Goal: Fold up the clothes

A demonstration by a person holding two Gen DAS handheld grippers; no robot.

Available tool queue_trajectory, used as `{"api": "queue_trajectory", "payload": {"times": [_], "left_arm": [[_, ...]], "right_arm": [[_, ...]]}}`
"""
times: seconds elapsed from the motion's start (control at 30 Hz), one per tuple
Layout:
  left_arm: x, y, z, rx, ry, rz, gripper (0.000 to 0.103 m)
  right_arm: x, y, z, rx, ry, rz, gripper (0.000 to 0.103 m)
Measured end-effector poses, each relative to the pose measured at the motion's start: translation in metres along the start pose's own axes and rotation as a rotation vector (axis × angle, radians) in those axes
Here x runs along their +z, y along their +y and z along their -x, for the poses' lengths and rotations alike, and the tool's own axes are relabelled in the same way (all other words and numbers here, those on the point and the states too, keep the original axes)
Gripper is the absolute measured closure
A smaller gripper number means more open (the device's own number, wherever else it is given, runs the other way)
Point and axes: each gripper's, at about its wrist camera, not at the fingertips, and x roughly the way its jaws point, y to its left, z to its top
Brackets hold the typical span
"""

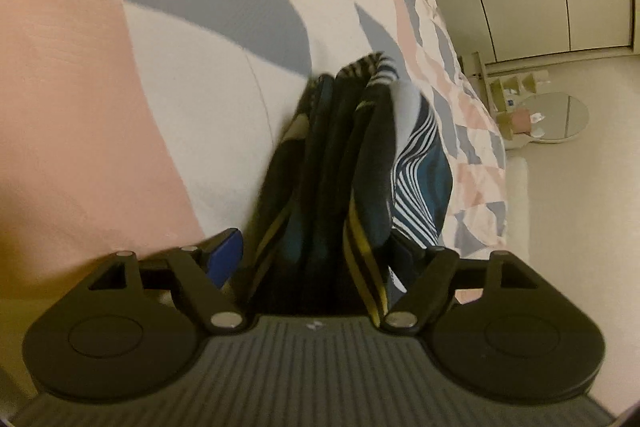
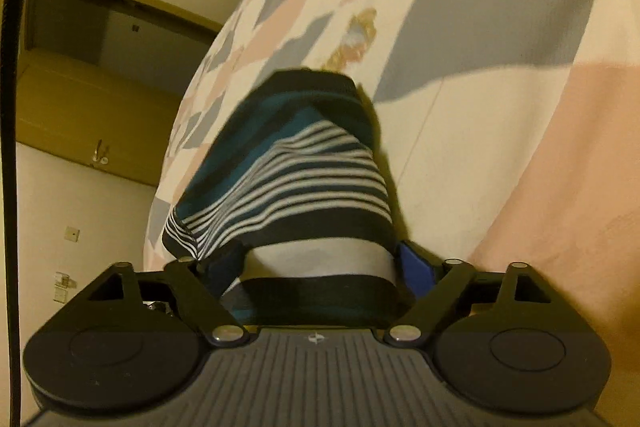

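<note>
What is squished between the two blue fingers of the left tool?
A bunched striped garment, dark with yellow, teal and white stripes. It fills the gap between the left tool's fingers, seen in the left wrist view, above the patterned bedspread.

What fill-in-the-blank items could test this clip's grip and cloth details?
1. The left gripper is shut on a striped ____.
2. The right gripper grips the same garment, so ____ grippers hold cloth.
3. Behind the garment lies a bedsheet patterned in pink, white and ____.
4. The fingers carry ____ pads.

Missing: garment; both; grey; blue
</note>
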Motion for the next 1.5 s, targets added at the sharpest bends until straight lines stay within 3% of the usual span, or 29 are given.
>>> {"api": "queue_trajectory", "payload": {"times": [0.13, 0.2, 0.23, 0.33, 0.43, 0.6, 0.9, 1.27, 1.4, 1.5], "left_arm": [[0.002, -0.005, -0.023, -0.023, 0.041, -0.03, 0.03], [0.003, -0.009, -0.031, -0.017, 0.046, -0.053, 0.031], [0.003, -0.011, -0.034, -0.016, 0.048, -0.061, 0.037], [0.0, -0.011, -0.027, -0.029, 0.045, -0.062, 0.055], [-0.006, -0.027, -0.015, -0.013, 0.035, -0.13, 0.061], [-0.017, -0.052, 0.016, -0.04, 0.035, -0.186, 0.064], [-0.085, -0.053, 0.139, -0.033, 0.028, -0.185, 0.064], [-0.198, -0.002, 0.301, 0.074, -0.179, -0.054, 0.064], [-0.208, 0.004, 0.358, 0.093, -0.233, -0.031, 0.064], [-0.194, 0.017, 0.4, 0.11, -0.286, -0.041, 0.064]], "right_arm": [[0.0, -0.005, -0.016, 0.041, 0.022, -0.037, 0.016], [0.001, -0.003, -0.025, 0.02, 0.034, -0.038, 0.02], [0.002, -0.001, -0.026, 0.01, 0.039, -0.037, 0.021], [0.001, 0.002, -0.026, -0.01, 0.051, -0.043, 0.039], [-0.005, 0.008, -0.016, -0.008, 0.038, -0.059, 0.051], [-0.032, 0.032, 0.019, 0.018, -0.002, -0.091, 0.055], [-0.113, 0.083, 0.079, 0.084, 0.006, -0.121, 0.055], [-0.226, 0.133, 0.099, 0.153, 0.164, -0.064, 0.055], [-0.257, 0.167, 0.098, 0.187, 0.22, -0.031, 0.055], [-0.278, 0.198, 0.08, 0.224, 0.241, -0.005, 0.055]]}}
